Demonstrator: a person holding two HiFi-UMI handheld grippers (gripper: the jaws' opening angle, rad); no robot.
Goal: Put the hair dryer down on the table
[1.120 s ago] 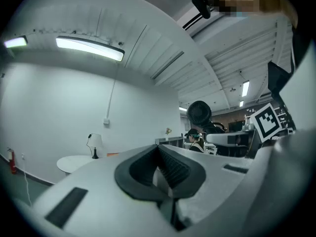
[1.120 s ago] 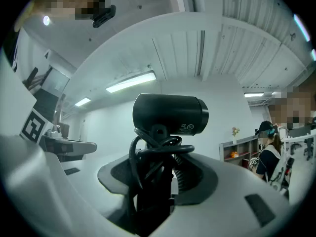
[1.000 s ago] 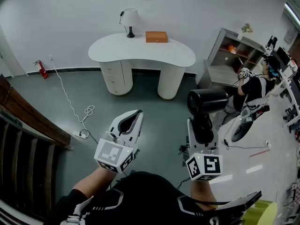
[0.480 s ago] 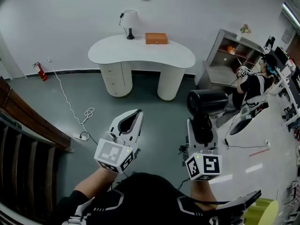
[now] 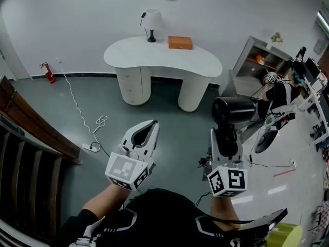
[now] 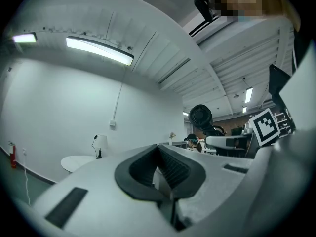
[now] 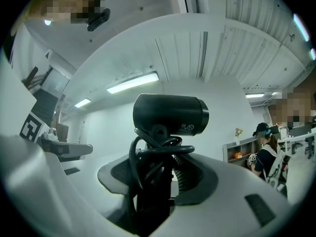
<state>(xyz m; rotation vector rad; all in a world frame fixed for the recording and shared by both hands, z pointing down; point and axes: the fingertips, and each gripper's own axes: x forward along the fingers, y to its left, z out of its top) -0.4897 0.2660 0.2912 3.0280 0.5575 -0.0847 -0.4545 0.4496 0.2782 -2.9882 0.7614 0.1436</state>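
Observation:
My right gripper (image 5: 226,137) is shut on the handle of a black hair dryer (image 5: 234,110), held upright in the air with its barrel pointing sideways. In the right gripper view the dryer (image 7: 170,113) stands above the jaws, its cord wound round the handle (image 7: 152,174) between the pads. My left gripper (image 5: 150,126) hangs beside it at the left, shut with its tips touching and nothing in it; its closed jaws fill the left gripper view (image 6: 159,149). The white kidney-shaped table (image 5: 195,63) stands a few steps ahead by the wall.
A lamp (image 5: 152,22) and an orange box (image 5: 180,42) stand at the table's back edge. A white cable and power strip (image 5: 92,138) lie on the floor at the left, near a fire extinguisher (image 5: 47,72). A shelf unit (image 5: 254,68) and a seated person (image 5: 280,94) are at the right.
The table and room sit slightly lower and further right in the head view. Both grippers keep their pose; the dryer stays in the right one.

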